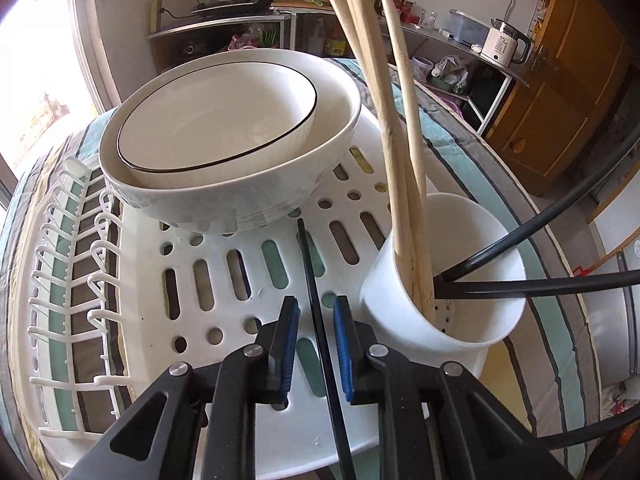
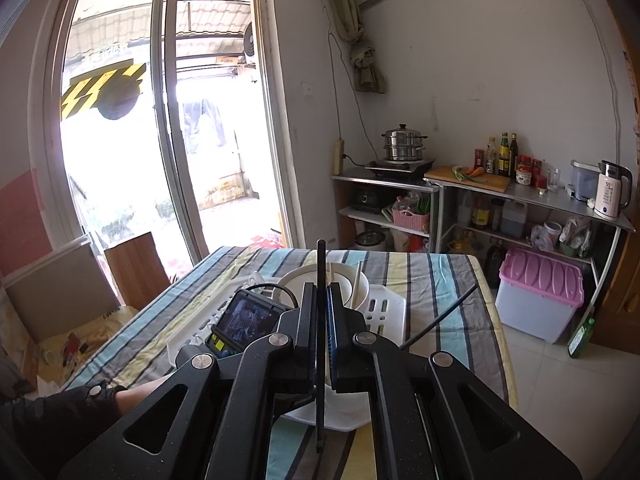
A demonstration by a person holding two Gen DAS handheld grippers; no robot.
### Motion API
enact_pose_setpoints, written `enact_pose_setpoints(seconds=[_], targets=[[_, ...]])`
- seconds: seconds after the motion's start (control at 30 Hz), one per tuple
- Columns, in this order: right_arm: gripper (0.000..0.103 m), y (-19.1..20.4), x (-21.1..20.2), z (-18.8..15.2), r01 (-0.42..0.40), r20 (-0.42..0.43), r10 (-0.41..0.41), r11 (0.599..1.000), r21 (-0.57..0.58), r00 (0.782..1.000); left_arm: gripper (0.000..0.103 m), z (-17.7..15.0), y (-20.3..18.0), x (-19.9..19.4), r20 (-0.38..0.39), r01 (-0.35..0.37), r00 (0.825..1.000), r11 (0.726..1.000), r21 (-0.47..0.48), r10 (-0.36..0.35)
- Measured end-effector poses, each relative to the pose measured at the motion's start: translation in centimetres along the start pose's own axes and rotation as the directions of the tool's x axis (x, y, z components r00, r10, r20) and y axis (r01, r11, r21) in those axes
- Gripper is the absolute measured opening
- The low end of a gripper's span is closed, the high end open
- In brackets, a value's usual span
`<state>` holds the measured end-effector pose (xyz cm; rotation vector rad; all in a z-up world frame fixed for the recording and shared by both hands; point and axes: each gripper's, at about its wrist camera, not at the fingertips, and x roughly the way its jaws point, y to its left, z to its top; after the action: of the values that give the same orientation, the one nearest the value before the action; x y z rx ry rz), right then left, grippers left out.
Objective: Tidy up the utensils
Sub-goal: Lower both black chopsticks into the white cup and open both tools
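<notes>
Striped tablecloth (image 1: 460, 160), white rack (image 1: 224, 280), L gripper (image 1: 316, 312) astride black chopstick (image 1: 316, 300).

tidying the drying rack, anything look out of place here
One black chopstick lies flat on the white rack between the left gripper's open pads; the other chopsticks stand in the white cup.

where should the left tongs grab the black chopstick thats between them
Grip the chopstick on its middle shaft, coming down from above as the left tongs already do, one pad on each long side. It is thin and straight and runs in line with the tongs, so the pads close squarely across it. The middle also stays clear of the bowl at its far tip and the cup beside it.
</notes>
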<state>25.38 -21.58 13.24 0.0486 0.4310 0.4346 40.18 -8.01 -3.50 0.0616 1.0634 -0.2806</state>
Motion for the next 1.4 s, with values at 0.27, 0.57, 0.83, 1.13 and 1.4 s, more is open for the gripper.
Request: enact_pose_setpoints(seconds=[0.27,0.57,0.83,1.13,1.4], targets=[[0.004,-0.1,0.1,0.0,0.0,-0.001,0.0,1.0,0.0,1.0,0.005,-0.8,0.3,-1.7,0.046,0.023,0.999,1.0,-0.014,-0.022],[0.004,-0.1,-0.6,0.5,0.008,0.019,-0.008,1.0,0.001,1.0,0.005,-1.9,1.1,-10.4,0.21,0.054,0.976,0.999,0.007,-0.054],[0.004,-0.1,-1.3,1.3,0.022,0.045,-0.022,1.0,0.003,0.999,0.004,-1.7,1.2,-17.9,0.331,0.086,0.939,0.996,0.029,-0.091],[0.004,-0.5,-1.3,2.9,0.04,0.078,-0.041,0.999,0.014,0.996,0.004,1.1,0.0,-22.2,0.407,0.1,0.906,0.993,0.06,-0.116],[0.004,-1.8,-0.5,3.9,0.051,0.111,-0.057,0.997,0.06,0.992,0.004,4.5,-1.5,-24.4,0.462,0.116,0.876,0.991,0.072,-0.136]])
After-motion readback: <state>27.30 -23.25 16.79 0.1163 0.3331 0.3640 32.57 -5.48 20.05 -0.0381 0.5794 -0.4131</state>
